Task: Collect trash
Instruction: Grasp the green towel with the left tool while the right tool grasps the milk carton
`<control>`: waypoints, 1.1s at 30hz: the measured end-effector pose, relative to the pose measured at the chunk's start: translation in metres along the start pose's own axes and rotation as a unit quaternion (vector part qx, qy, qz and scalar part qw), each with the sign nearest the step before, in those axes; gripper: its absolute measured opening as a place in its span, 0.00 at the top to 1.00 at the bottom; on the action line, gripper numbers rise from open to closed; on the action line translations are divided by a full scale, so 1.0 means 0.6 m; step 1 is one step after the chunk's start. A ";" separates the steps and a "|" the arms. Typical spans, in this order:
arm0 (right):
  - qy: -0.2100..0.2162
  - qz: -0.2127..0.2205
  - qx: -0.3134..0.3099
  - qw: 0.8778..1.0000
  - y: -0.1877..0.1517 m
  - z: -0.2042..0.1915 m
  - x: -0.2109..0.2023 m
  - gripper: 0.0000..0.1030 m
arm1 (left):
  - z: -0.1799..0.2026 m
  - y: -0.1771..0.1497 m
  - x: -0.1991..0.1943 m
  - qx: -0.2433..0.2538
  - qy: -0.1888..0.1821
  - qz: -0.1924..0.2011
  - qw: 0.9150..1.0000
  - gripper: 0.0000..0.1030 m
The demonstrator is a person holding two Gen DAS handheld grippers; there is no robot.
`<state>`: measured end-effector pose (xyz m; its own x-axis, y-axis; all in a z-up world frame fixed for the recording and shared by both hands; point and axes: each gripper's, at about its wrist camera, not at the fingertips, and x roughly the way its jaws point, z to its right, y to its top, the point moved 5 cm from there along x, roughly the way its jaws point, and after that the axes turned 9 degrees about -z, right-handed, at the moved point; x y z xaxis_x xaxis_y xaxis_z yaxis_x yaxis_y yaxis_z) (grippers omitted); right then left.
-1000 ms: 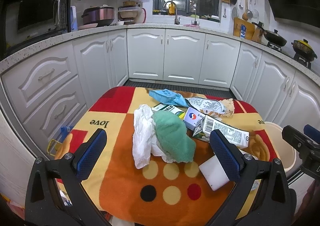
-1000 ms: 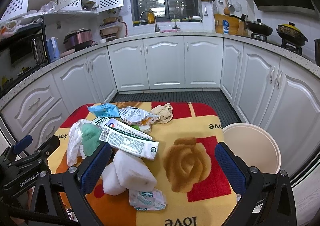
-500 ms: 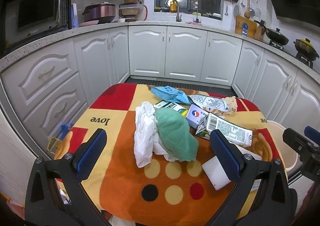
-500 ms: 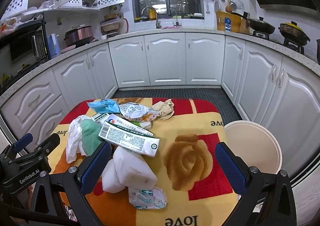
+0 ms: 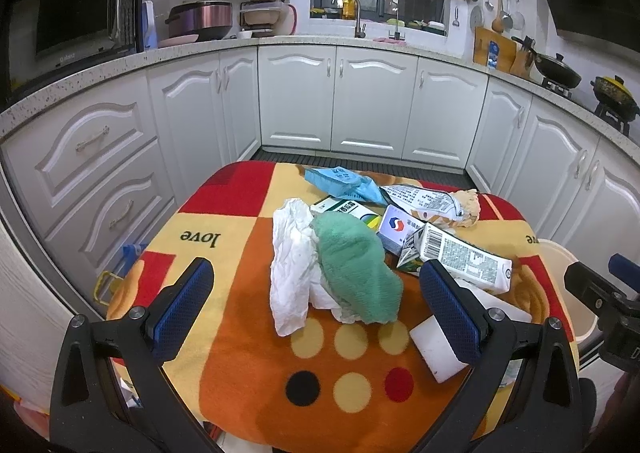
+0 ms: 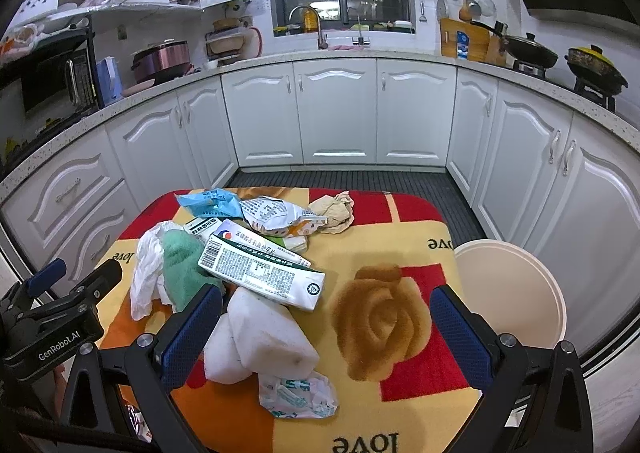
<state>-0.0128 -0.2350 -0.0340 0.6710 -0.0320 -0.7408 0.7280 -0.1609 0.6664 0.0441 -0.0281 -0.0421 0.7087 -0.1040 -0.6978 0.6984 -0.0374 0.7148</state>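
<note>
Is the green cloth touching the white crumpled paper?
Touching. In the left wrist view the green cloth lies partly on the white crumpled paper, overlapping it with no gap between them.

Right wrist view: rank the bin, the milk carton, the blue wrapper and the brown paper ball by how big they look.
1. bin, largest
2. milk carton
3. blue wrapper
4. brown paper ball

The last two look similar, and both lie farthest from the camera, so their order is unsure.

A small table (image 6: 412,249) under a bright rose-print cloth carries the litter: ahead of the right gripper, a milk carton (image 6: 262,277) rests over white foam (image 6: 264,337), with a green rag (image 5: 356,267) and tissue (image 5: 290,273) to its left.
</note>
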 end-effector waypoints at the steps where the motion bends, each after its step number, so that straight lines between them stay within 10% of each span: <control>1: 0.001 -0.001 0.000 1.000 -0.001 0.001 0.002 0.00 | -0.001 -0.001 0.002 0.000 0.000 -0.002 1.000 0.01; 33: 0.098 -0.085 -0.096 0.987 0.028 -0.024 0.119 0.06 | 0.014 0.029 0.166 0.037 -0.067 -0.133 0.988 0.07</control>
<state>0.0491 -0.2257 -0.0745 0.5367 0.1744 -0.8256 0.8334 0.0433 0.5509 0.1261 -0.0472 -0.0989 0.4785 -0.2116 -0.8522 0.8447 -0.1539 0.5126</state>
